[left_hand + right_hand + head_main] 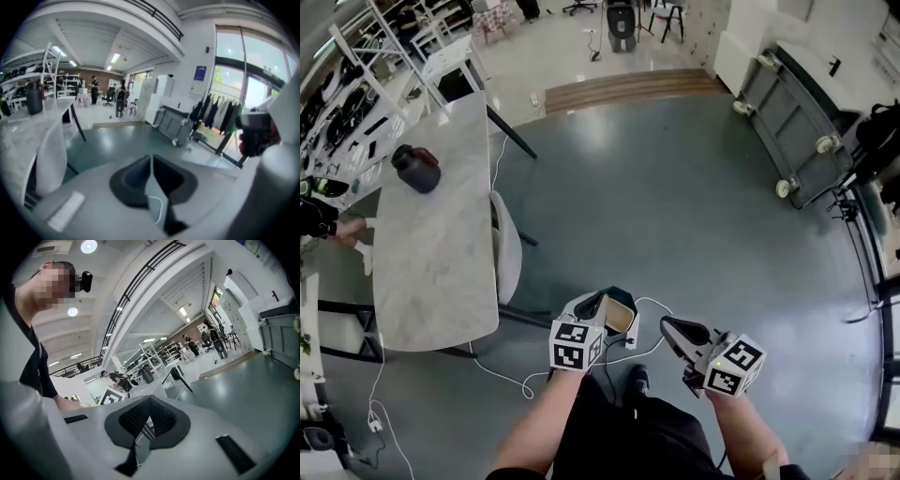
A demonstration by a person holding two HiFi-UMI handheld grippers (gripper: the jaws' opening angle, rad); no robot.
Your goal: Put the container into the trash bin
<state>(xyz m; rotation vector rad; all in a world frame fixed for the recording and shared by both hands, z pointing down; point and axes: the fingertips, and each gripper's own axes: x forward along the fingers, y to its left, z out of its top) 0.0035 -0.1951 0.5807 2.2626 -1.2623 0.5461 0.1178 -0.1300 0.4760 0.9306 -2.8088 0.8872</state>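
In the head view a dark trash bin with a teal rim point(623, 292) stands on the grey floor just in front of the person's legs. A tan container point(620, 317) lies inside it. My left gripper point(590, 306) hangs above the bin's left edge, and its jaws meet at the tips with nothing between them point(151, 158). To the right of the bin is my right gripper point(668, 326), likewise shut and empty point(150, 400). Neither gripper touches the container or the bin. The left gripper's marker cube point(112, 397) shows in the right gripper view.
A long marble table point(431, 244) runs along the left with a dark jug point(415, 169) on it and a white chair point(506, 253) beside it. White cables point(502, 375) and a power strip point(632, 334) lie by the bin. A grey wheeled cart point(797, 131) stands far right.
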